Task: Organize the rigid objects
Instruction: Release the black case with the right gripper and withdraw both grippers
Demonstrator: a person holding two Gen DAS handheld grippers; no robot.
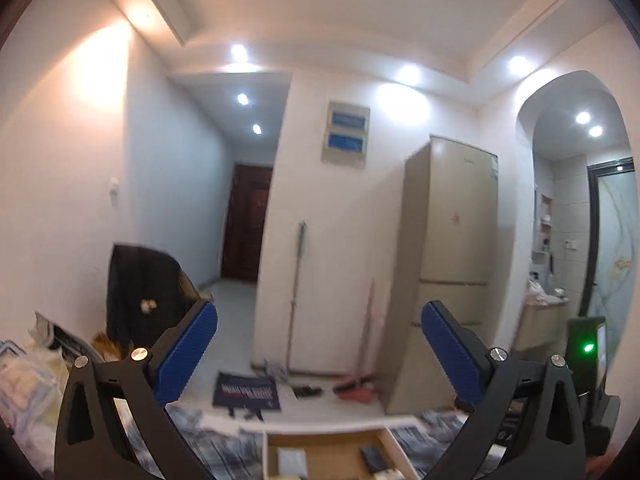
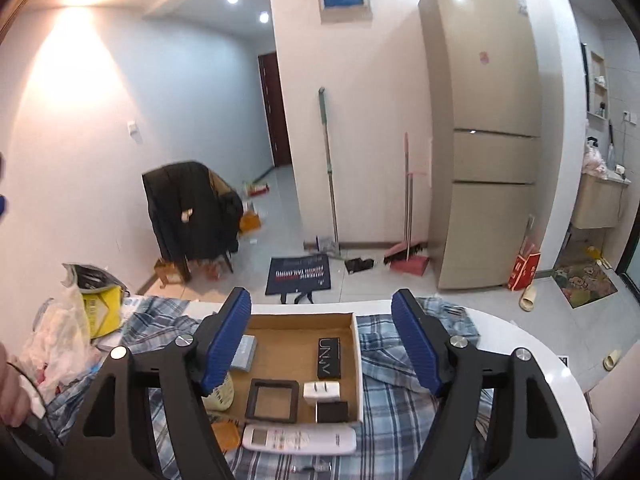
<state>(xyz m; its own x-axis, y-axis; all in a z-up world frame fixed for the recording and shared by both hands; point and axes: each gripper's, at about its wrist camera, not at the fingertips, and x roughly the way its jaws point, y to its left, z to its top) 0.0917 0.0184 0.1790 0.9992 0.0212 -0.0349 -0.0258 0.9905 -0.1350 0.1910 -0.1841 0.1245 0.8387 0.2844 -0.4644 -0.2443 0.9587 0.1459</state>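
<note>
- Right gripper [image 2: 322, 344] hangs wide apart and empty above the cardboard tray [image 2: 357, 364].
- Left gripper [image 1: 319, 354], also wide, holds nothing.
- White remote [image 2: 299, 439] lies on the plaid cloth [image 2: 396, 408], touching the tray's near edge.

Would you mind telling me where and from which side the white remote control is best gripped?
Grip the white remote control across its narrow width, near the plain middle of its body, coming from above. It lies flat and lengthwise on the plaid cloth, just outside the cardboard box, whose near wall crowds its far long edge. The right gripper is open and probably wide enough.
</note>
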